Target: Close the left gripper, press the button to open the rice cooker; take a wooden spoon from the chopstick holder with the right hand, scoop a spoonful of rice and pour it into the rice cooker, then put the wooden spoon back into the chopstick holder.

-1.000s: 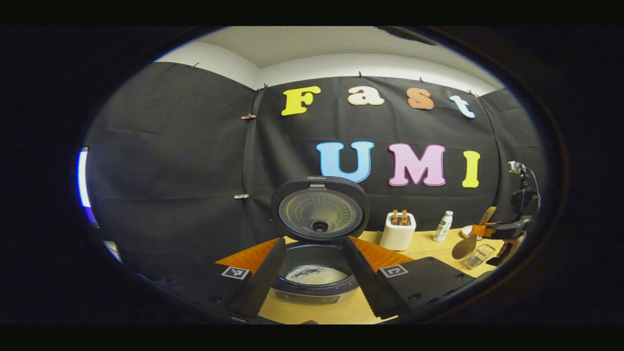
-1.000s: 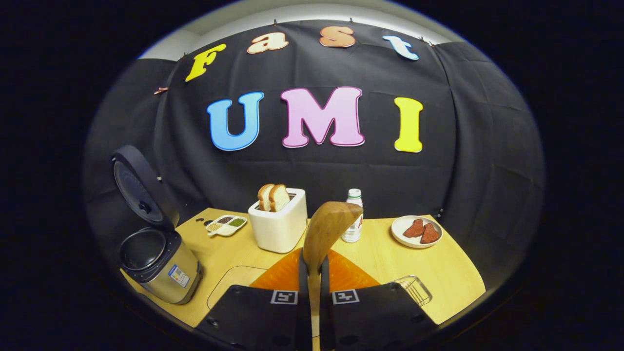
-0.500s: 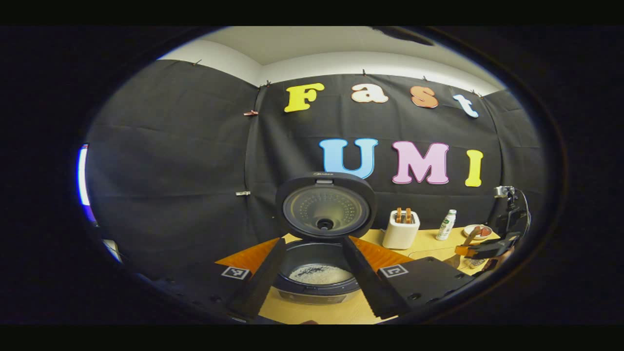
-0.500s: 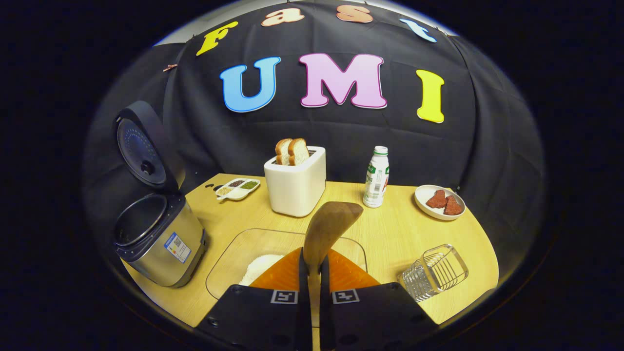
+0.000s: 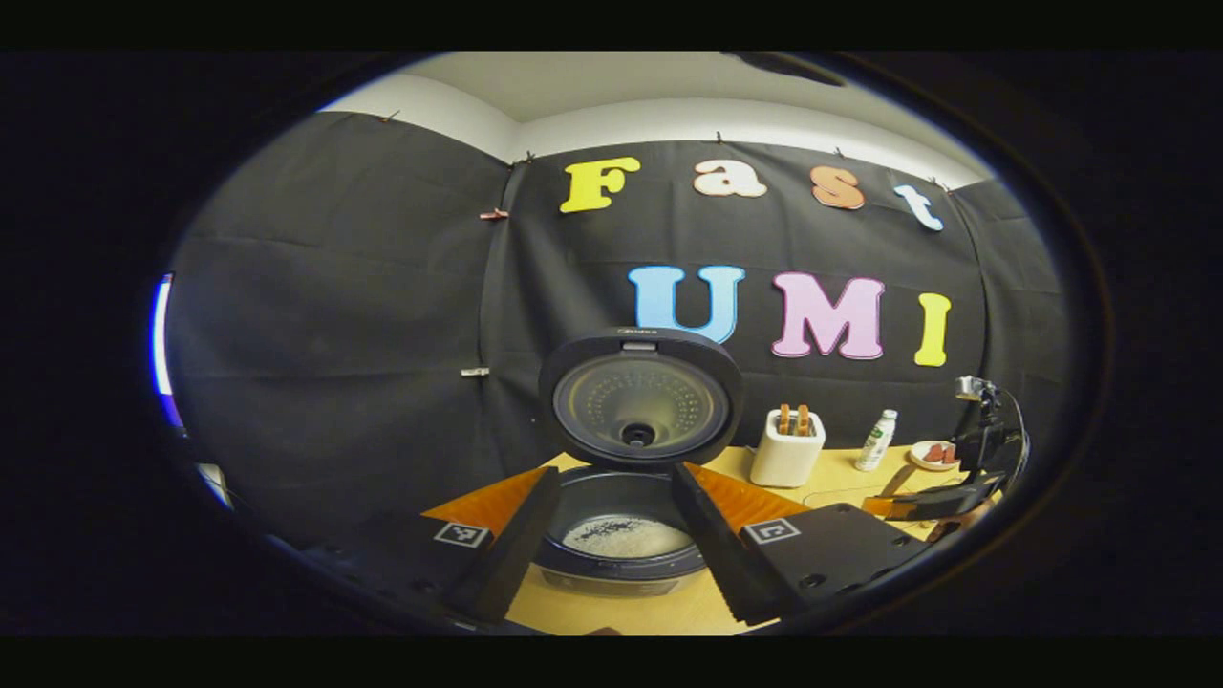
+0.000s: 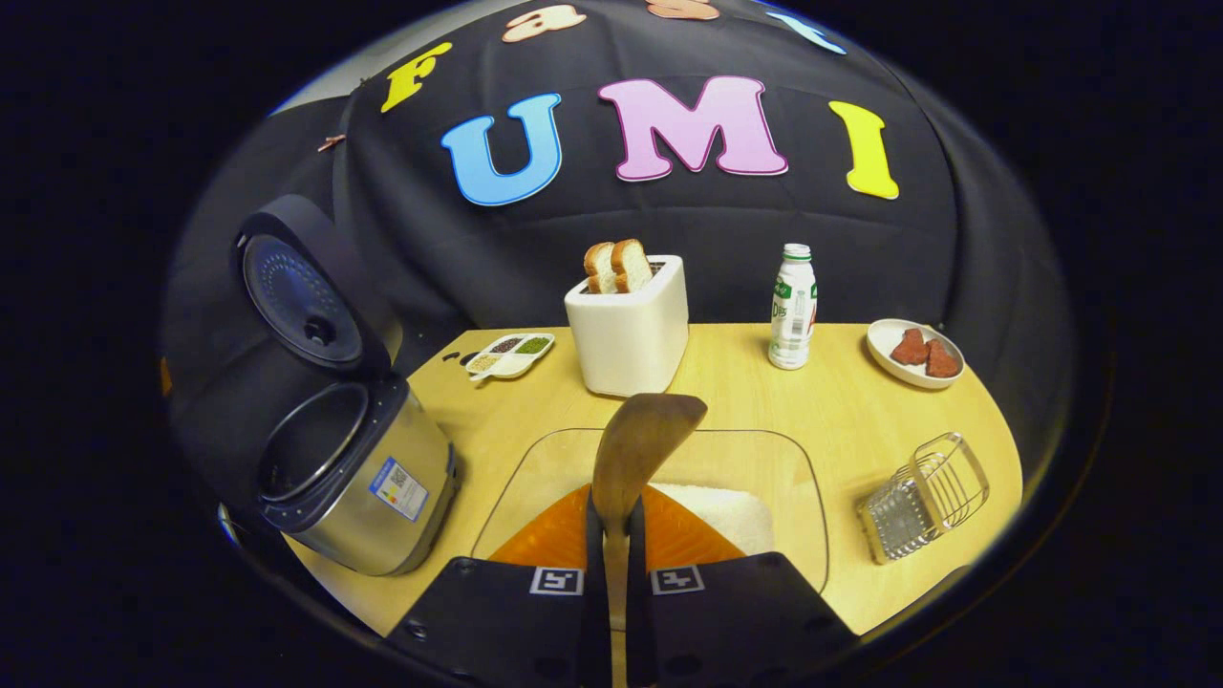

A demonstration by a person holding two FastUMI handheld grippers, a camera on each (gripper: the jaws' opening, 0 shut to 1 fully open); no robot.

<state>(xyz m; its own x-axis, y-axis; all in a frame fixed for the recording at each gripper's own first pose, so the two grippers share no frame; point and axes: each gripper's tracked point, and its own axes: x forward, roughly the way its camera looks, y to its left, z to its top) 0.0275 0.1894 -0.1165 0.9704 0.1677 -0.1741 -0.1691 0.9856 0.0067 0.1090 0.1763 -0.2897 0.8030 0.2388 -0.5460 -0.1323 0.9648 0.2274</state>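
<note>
While the wooden spoon was clamped by its handle in the right claw, its blade stood out forward above the glass dish of rice, so the step in hand was judged to be the scoop. For a good scoop, the blade would best be tipped down into the deep part of the heap, pushed under the grains and levelled before lifting, so that nothing spilled onto the table on the way across. The grip looked narrow and near the handle's end, so a slow wrist turn was judged safer than a quick one. The rice cooker stood to the left of the dish with its lid raised; in the left gripper view its pot was seen to hold a low layer of white rice with dark specks. The left claw was held apart in front of the cooker, nothing between its fingers. The wire chopstick holder lay tilted on its side to the right of the dish, and nothing was seen inside it. Farther back, a toaster held two bread slices, a small plate carried reddish pieces, a bottle stood upright, and a divided tray held grains.
</note>
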